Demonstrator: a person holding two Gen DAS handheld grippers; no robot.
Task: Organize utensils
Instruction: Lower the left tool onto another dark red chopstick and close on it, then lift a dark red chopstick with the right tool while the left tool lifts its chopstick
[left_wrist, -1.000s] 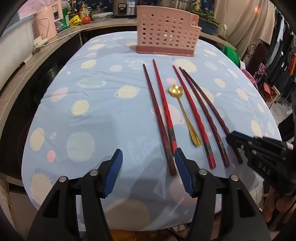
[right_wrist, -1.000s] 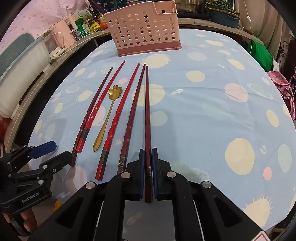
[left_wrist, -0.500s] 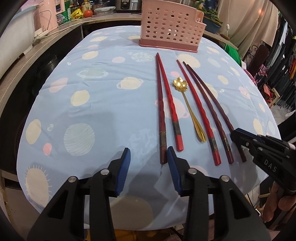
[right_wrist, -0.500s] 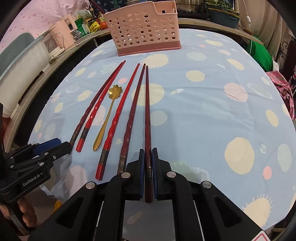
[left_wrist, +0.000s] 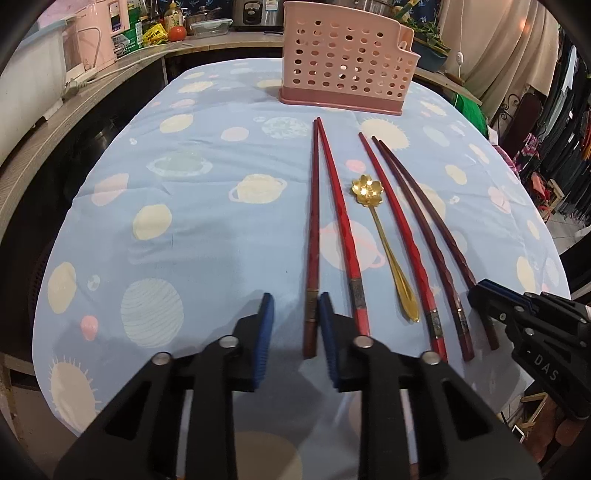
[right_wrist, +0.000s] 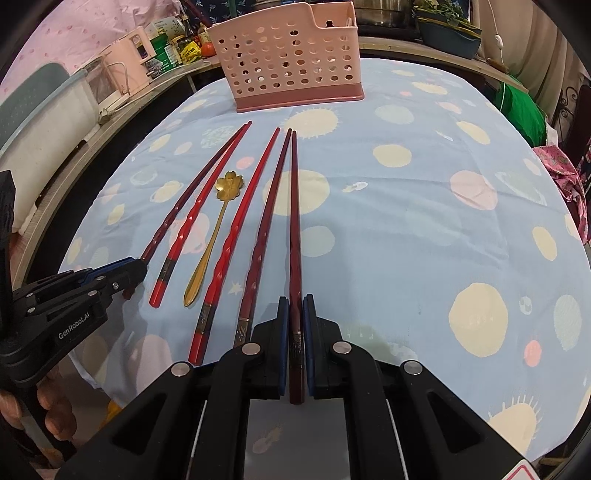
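Chopsticks, five of them, lay side by side on a blue planet-print tablecloth (left_wrist: 207, 229), with a gold spoon (left_wrist: 384, 236) among them. Their long axes ran from the near table edge toward a pink perforated utensil basket (left_wrist: 347, 62) standing at the far side. The left gripper (left_wrist: 295, 332) was closing around the thick near end of the leftmost chopstick (left_wrist: 313, 229), which sat between its blue pads against the right one, the left pad not yet touching. The right gripper (right_wrist: 293, 343) was clamped on the near end of the rightmost chopstick (right_wrist: 294, 221), whose tip pointed toward the basket. Each hand was nearest its own stick.
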